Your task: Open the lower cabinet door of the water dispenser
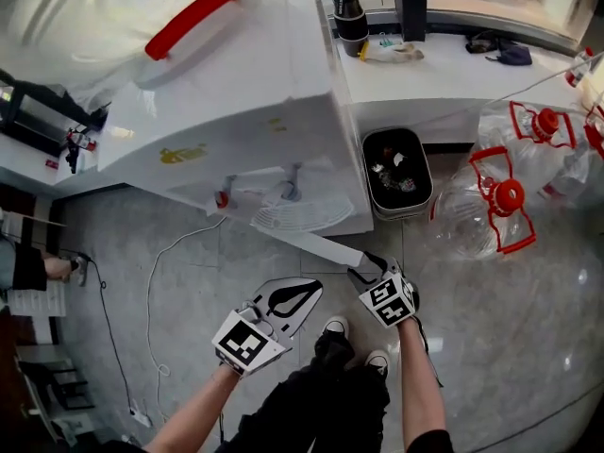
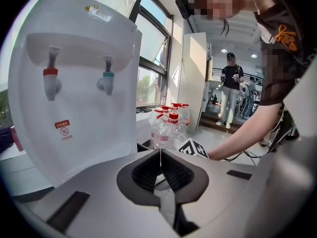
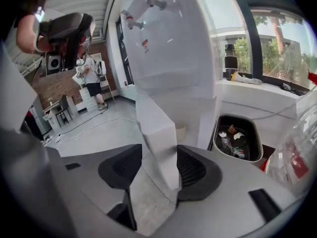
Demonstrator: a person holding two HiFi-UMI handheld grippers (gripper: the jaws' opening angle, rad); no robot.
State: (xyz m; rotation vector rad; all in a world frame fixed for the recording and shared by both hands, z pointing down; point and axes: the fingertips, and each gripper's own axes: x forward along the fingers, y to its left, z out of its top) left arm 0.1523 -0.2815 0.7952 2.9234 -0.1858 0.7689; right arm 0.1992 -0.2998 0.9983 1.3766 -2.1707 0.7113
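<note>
My left gripper (image 1: 300, 295) hovers low over the floor in front of the water dispenser (image 1: 255, 111), its jaws pressed together on nothing. Right of it, the lower cabinet door (image 1: 326, 245) stands swung partway out from the dispenser's foot, a thin white panel. My right gripper (image 1: 368, 274) straddles the door's free edge. Its jaws stand apart, with one pad against the panel and a gap at the other. I judge the door light, stiff and smooth, swinging easily on its hinge. The free edge, farthest from the hinge, is the place to pinch, though slick plastic may slip.
</note>
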